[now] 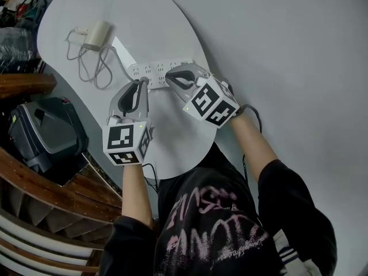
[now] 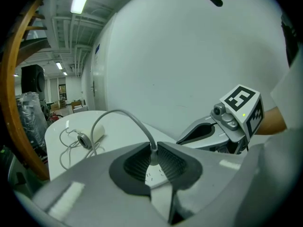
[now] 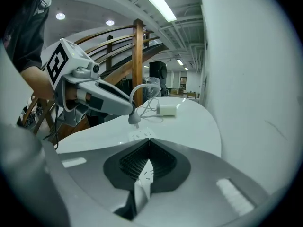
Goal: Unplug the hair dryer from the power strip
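The white hair dryer (image 1: 96,34) lies at the far end of the white table (image 1: 172,137), its grey cord (image 2: 123,113) looping back toward me. My left gripper (image 1: 142,84) is shut on the cord's grey plug (image 3: 134,119). The plug hangs just above the white power strip (image 1: 158,71), and its prongs show clear of the sockets. My right gripper (image 1: 170,76) hovers over the strip's right part. In the right gripper view its pads (image 3: 147,145) meet with nothing between them, and the strip (image 3: 141,135) lies beyond.
A pale wall runs along the table's right side. To the left stands a curved wooden railing (image 1: 34,177), with a black case (image 1: 43,134) on the floor behind it. The hair dryer's slack cord (image 1: 92,68) lies coiled beside the strip's far end.
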A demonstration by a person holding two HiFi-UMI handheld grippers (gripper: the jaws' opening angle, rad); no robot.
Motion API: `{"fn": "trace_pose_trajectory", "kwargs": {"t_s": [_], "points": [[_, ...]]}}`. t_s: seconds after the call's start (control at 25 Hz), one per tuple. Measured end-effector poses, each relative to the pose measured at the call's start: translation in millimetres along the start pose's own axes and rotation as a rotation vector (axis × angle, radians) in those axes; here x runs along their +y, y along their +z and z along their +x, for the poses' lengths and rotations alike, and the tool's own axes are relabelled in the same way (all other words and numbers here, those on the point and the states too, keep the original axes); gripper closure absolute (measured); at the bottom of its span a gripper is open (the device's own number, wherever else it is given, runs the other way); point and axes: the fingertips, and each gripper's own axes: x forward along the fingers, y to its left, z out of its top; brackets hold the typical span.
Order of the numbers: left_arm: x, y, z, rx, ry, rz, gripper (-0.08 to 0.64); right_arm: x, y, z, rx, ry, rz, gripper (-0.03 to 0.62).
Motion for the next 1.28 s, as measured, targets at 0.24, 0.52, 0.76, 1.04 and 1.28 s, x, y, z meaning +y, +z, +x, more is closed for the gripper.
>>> {"fn": "trace_pose_trajectory", "kwargs": {"t_s": [0.24, 0.52, 0.76, 1.04, 1.28], "points": [[-2, 5, -12, -0.029, 0.026, 0.016, 0.502, 1, 16, -13, -0.042, -0.057, -0.016, 0.571], [0, 10, -32, -0.068, 0.068, -0.004, 0.502, 11, 34, -28, -0.093, -0.099, -0.019, 0.571], [1, 16, -49, -0.095, 0.105, -0.002, 0.500, 16, 50, -45, -0.155, -0.130, -0.029, 0.571], [5, 26, -69, -0.142, 0.127, -0.033, 0.500, 18, 66, -66, -0.206, -0.168, -0.034, 0.576], [12, 33, -87, -0.178, 0.181, -0.038, 0.499, 12, 79, -83, -0.249, -0.218, -0.025, 0.583]]}}
